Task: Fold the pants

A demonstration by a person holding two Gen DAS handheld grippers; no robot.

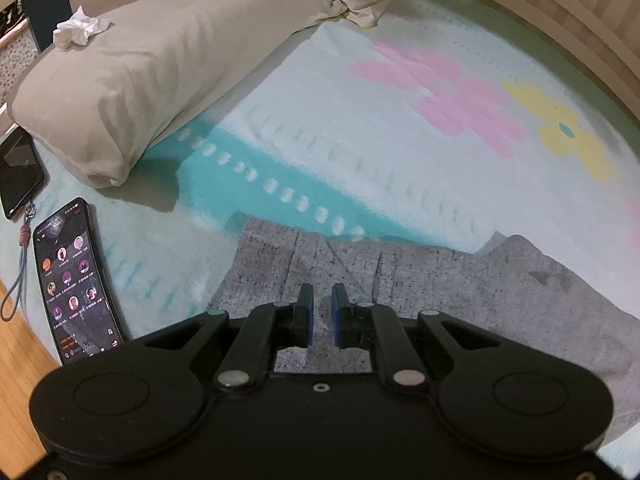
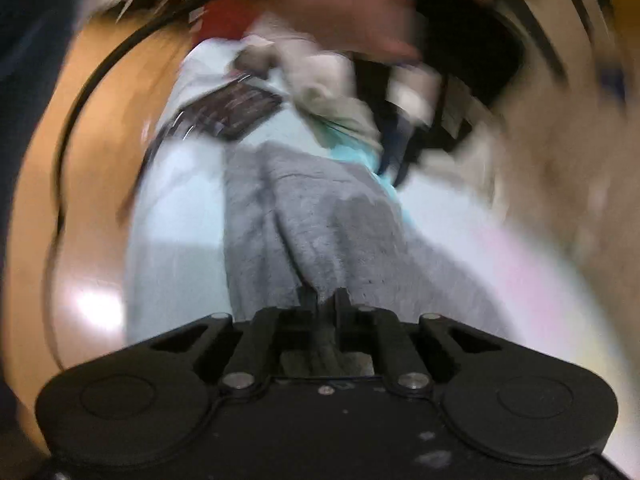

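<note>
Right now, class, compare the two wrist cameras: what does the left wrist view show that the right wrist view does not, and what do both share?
Only the left wrist view shows the crumpled white tissue, the pink and yellow flower print, a second dark phone, and the left gripper slightly open above the cloth.

Only the right wrist view, heavily blurred, shows the right gripper shut on bunched cloth, and orange wooden floor.

Both show the grey knitted pants, the pale blue-green blanket, the long beige pillow and a lit black phone.

Heathered gray pants (image 1: 460,292) lie spread and wrinkled on the bed, one bunched end pinched up in the right claw (image 2: 324,300).
</note>
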